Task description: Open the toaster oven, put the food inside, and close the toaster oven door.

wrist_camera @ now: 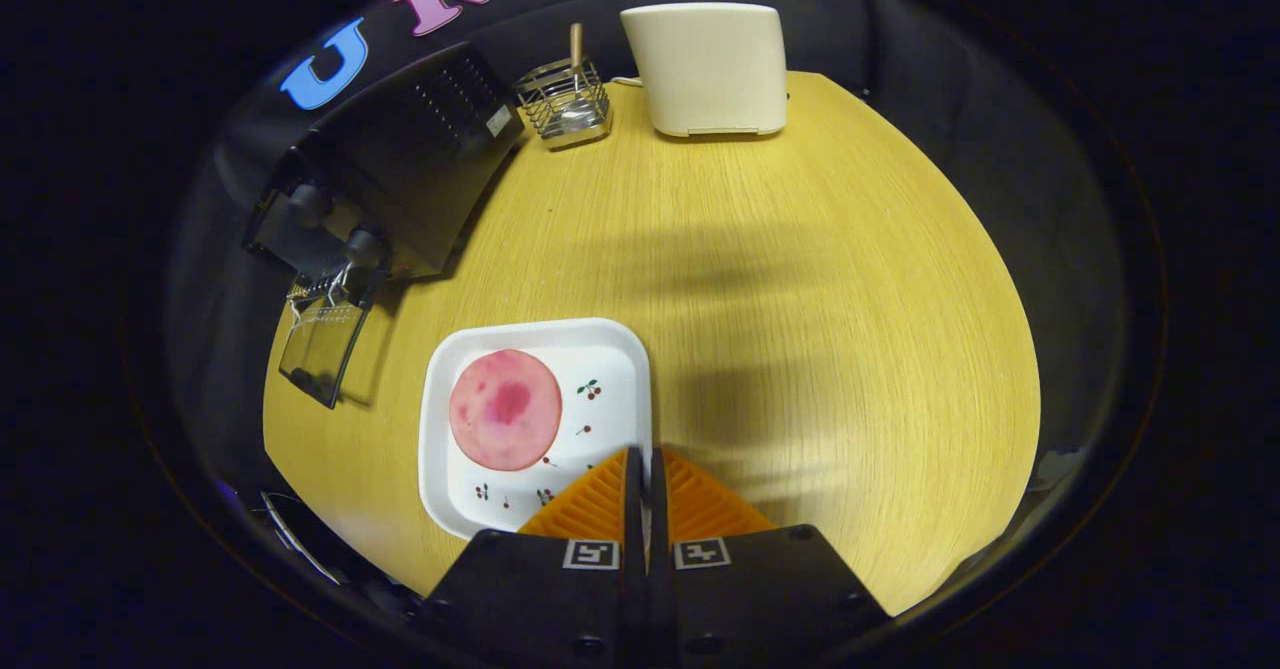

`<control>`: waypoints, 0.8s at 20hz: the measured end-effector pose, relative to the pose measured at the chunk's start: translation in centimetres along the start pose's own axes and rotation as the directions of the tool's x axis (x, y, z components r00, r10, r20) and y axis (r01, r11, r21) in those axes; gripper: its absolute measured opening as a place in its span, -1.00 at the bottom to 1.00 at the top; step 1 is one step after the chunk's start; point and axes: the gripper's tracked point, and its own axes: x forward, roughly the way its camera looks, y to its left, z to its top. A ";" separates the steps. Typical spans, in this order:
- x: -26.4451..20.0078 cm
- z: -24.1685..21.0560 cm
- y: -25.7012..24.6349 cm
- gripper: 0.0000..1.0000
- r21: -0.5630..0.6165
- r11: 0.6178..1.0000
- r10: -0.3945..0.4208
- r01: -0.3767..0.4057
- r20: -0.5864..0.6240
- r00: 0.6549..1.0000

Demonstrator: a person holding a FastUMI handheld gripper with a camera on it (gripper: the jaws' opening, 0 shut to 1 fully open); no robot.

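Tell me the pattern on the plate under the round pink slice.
White plate with small cherry motifs; gripper view.

A staged kitchen corner set up in a booth: a light wood-grain table [780,279] stands against black cloth walls. At the far left sits a black toaster oven [400,164] with its glass door [322,349] hanging open, a wire utensil basket [565,104] beside it, and a cream toaster [708,67] at the far side. Near the fingers lies a white square plate [610,359] with a pink round slice of food [505,409].
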 end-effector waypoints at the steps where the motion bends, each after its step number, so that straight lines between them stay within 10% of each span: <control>1: 0.0 0.1 -0.1 -0.89 0.021 1.000 0.003 -0.003 -0.007 1.000; 16: -6.3 -1.3 5.4 -0.89 0.505 0.825 0.249 -0.252 0.075 0.966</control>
